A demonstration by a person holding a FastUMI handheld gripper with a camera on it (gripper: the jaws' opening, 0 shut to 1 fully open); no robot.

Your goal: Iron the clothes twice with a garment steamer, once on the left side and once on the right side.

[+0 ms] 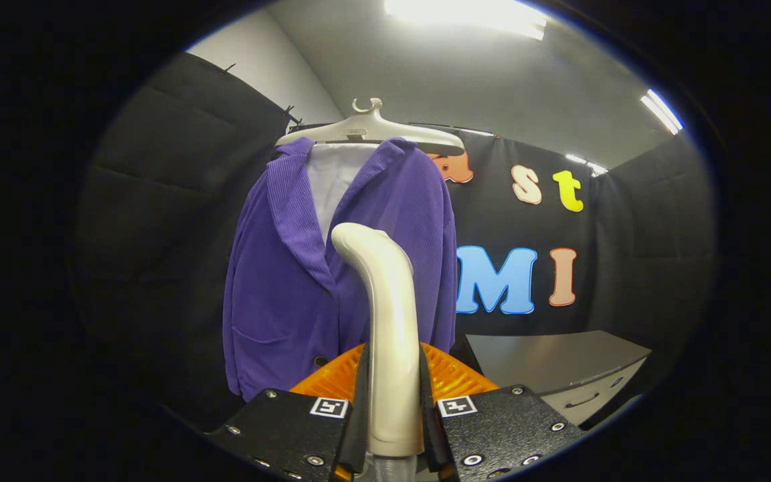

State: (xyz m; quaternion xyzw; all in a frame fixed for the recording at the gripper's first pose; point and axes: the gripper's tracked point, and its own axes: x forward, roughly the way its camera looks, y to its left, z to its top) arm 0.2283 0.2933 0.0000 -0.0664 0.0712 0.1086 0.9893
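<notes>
Gripper view: tool (393, 402) clenched on steamer handle (389, 321) facing purple jacket (292, 281); a loose swing could unhook the hanger (369, 127).

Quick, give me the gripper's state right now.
Gripper: jaws shut on the steamer, its head raised in front of the purple jacket.

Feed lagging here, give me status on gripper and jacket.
Gripper shut on steamer handle. Purple jacket on hanger just beyond steamer head. Nothing between them.
</notes>
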